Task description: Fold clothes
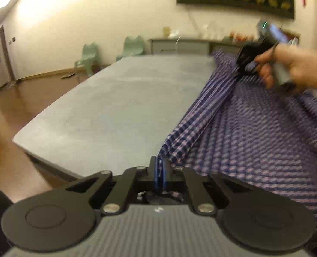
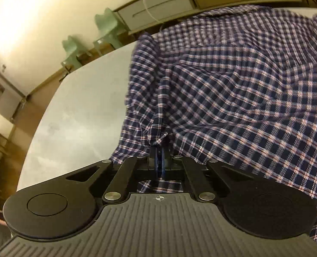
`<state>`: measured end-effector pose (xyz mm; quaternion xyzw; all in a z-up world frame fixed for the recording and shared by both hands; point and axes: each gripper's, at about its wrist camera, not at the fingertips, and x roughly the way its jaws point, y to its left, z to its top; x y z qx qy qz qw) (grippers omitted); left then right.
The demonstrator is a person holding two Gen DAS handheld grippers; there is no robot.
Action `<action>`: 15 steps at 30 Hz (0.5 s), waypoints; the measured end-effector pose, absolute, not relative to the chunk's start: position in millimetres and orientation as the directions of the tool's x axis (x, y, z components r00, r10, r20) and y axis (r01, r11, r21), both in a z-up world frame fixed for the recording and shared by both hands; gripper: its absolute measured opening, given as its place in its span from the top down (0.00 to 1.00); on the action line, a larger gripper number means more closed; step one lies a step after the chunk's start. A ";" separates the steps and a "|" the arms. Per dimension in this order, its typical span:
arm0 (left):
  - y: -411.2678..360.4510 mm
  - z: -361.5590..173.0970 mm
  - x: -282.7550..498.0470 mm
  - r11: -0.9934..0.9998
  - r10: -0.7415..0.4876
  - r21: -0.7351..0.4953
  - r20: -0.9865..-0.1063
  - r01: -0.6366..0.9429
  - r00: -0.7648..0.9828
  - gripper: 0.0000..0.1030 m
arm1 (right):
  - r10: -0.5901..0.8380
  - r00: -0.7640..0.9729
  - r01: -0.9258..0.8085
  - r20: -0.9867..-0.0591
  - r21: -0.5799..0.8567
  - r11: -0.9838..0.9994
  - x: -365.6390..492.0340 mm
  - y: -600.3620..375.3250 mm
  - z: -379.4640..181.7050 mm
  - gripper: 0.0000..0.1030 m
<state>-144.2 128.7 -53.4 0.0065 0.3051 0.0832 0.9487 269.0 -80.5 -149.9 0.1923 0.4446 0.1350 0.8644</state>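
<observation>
A: Both grippers are on the plaid shirt [image 2: 233,81], which lies spread over the right side of the grey worktop [image 1: 115,107]. We have the left gripper [image 1: 160,167] with its jaws pressed together on a bunched edge near the worktop's near rim.

B: And the right gripper [image 2: 159,160]?

A: Its jaws pinch a gathered fold of the same cloth; in the left view we see a hand [image 1: 295,68] carrying it farther along the shirt's left edge. That view is blurred, so we cannot tell more about the cloth there.

B: Which step would we call this?

A: By our reading, an early 1: 2 points along 1 edge are taken up, and the fold itself is not yet made.

B: What does the next move call for?

A: Likely lifting both grips together and carrying that edge across evenly, keeping the cloth taut so it does not slip out.
</observation>
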 end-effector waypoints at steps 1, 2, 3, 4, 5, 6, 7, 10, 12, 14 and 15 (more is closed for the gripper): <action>130.1 -48.1 -148.2 0.987 0.153 0.046 -0.554 -0.153 0.819 0.88 | 0.409 0.565 -0.068 -0.717 0.454 0.889 267.1 -80.3 -146.4 0.96; 130.8 -43.5 -153.0 0.989 0.139 0.024 -0.531 -0.149 0.836 0.88 | 0.414 0.562 -0.074 -0.716 0.455 0.887 265.2 -80.2 -142.9 0.87; 131.8 -39.5 -157.3 0.990 0.125 0.006 -0.510 -0.142 0.851 0.87 | 0.409 0.576 -0.075 -0.708 0.453 0.889 260.2 -81.4 -135.1 0.83; 131.9 -36.6 -160.7 0.991 0.117 0.001 -0.489 -0.134 0.864 0.86 | 0.401 0.601 -0.083 -0.691 0.445 0.891 252.9 -83.7 -125.3 0.82; 131.5 -34.2 -163.9 0.992 0.112 0.001 -0.468 -0.126 0.877 0.86 | 0.393 0.628 -0.094 -0.671 0.436 0.895 245.3 -86.2 -115.5 0.82; 130.6 -32.1 -165.1 0.993 0.104 0.003 -0.450 -0.115 0.887 0.86 | 0.384 0.651 -0.106 -0.655 0.422 0.900 239.0 -87.2 -107.9 0.82; 129.1 -30.5 -162.2 0.995 0.088 0.006 -0.442 -0.095 0.893 0.86 | 0.379 0.663 -0.129 -0.645 0.401 0.907 234.5 -85.3 -101.9 0.82; 129.6 -31.3 -131.7 0.999 0.009 -0.031 -0.482 -0.027 0.876 0.84 | 0.390 0.650 -0.216 -0.652 0.333 0.918 223.6 -74.3 -96.4 0.82; 133.1 -41.7 -108.8 0.998 -0.032 -0.069 -0.562 -0.008 0.826 0.85 | 0.372 0.587 -0.257 -0.719 0.271 0.928 229.0 -62.3 -107.7 0.82; 138.0 -55.5 -93.7 0.996 -0.051 -0.084 -0.635 -0.003 0.771 0.86 | 0.310 0.556 -0.281 -0.771 0.176 0.943 236.7 -57.4 -116.6 0.87; 140.4 -62.4 -86.1 0.996 -0.060 -0.091 -0.669 -0.001 0.741 0.88 | 0.296 0.547 -0.296 -0.783 0.150 0.943 239.1 -57.7 -114.1 0.86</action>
